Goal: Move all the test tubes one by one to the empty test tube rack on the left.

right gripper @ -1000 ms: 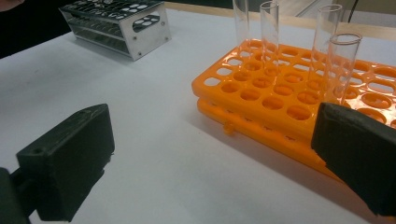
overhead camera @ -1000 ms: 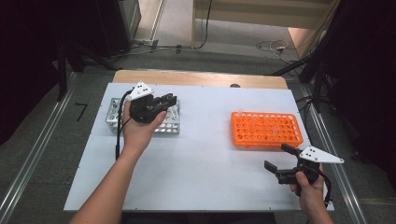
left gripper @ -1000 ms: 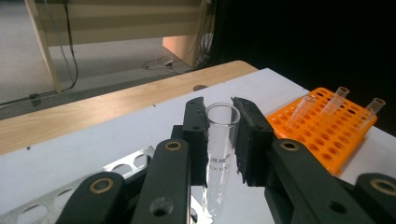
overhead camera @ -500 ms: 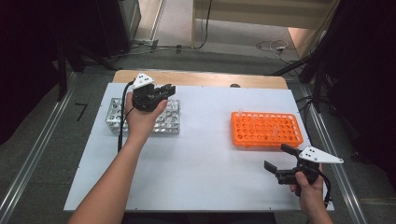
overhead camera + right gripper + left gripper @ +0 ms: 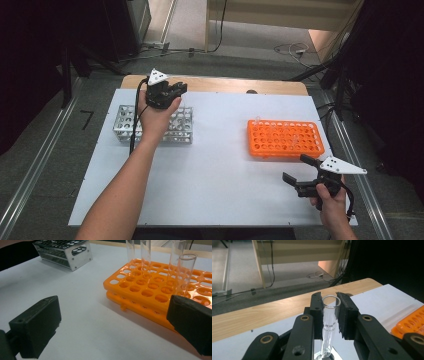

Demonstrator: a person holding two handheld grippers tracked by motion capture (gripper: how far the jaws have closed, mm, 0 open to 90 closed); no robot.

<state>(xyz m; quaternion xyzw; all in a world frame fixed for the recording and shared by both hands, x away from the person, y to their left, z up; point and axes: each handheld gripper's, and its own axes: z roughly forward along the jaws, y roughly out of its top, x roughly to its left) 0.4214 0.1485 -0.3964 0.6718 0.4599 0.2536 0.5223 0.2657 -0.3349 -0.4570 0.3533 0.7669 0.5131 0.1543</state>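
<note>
The left gripper [image 5: 329, 312] clamps a glass test tube [image 5: 328, 325] upright, just beyond the metal rack [image 5: 152, 125], probably bound for the orange rack [image 5: 285, 139]; the right gripper [image 5: 300, 172] waits wide open nearer that rack on the desk [image 5: 220, 180].

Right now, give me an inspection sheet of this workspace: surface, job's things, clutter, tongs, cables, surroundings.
Surface: white board on a wooden table.
Job's things: clear glass test tube; silver metal rack; orange plastic rack holding a few tubes.
Clutter: nothing seen.
Tongs: left tongs shut on the tube, above the metal rack; right tongs open, low beside the orange rack.
Cables: black cable trailing from left tongs.
Surroundings: grey floor, loose cords behind.
</note>
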